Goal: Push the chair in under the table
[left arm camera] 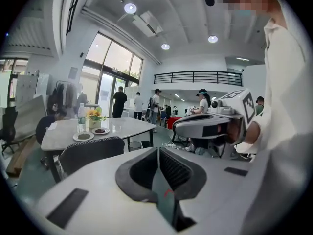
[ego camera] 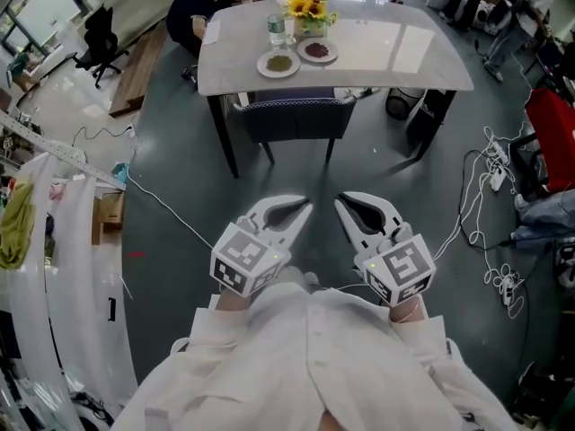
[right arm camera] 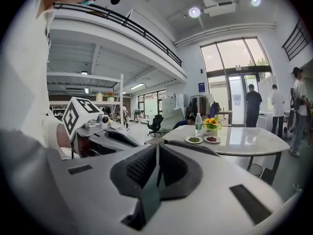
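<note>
1. Left gripper (ego camera: 304, 210): clenched, pads meeting, nothing between them. You hold it close to your body, well apart from the chair.

2. Right gripper (ego camera: 342, 203): likewise clenched and empty, just beside the left, tip toward the table.

3. Chair (ego camera: 295, 115): dark, with its seat under the table and its back at the near edge. You can judge it as good as pushed in, with little or nothing left to do.

4. Table (ego camera: 395, 48): pale top on dark legs. It carries a bottle (ego camera: 277, 29), flowers (ego camera: 308, 6) and two plates (ego camera: 278, 63), all set near the chair side.

5. Person (ego camera: 192, 12): seated at the far left corner, touching or nearly touching the table.

6. Floor: cables (ego camera: 491, 173) trail at your right, and a bin (ego camera: 399, 103) stands under the table's right end.

Hazards, in order of likelihood:

a. Over-pushing. If you go back and shove again, the chair back probably meets the table edge. The jolt could topple the bottle or the flowers, or nudge the table toward the seated person.

b. Slipping contact. Clenched tips give you a narrow point, so a push on the rounded chair back may glance off and send a gripper into the table edge or the plates.

c. Skewed push. If one gripper presses harder, the chair may twist and a leg may catch a table leg.

d. Footing. If you step right, the cables could snag your foot.
</note>
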A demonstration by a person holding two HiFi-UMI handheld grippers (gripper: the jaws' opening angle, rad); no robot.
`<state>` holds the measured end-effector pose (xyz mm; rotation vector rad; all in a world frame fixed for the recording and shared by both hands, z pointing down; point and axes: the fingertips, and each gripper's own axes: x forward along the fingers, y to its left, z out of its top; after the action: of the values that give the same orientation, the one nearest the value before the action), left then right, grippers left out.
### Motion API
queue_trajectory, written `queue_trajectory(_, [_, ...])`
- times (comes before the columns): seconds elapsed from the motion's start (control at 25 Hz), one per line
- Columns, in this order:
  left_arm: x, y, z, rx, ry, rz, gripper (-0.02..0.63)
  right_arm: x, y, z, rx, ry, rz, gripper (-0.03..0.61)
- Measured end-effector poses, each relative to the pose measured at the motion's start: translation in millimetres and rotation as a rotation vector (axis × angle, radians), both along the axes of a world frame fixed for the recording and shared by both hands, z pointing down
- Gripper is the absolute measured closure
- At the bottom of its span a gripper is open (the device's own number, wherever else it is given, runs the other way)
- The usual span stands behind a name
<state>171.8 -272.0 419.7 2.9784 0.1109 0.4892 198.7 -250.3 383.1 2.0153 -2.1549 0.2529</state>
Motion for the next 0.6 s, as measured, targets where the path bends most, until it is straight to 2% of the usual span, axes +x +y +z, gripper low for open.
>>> queue_trajectory(0.6, [-31, -14, -13, -0.056, -0.033, -0.007, 0.595, -27, -17, -16, 0.019, -0.033, 0.054, 0.537])
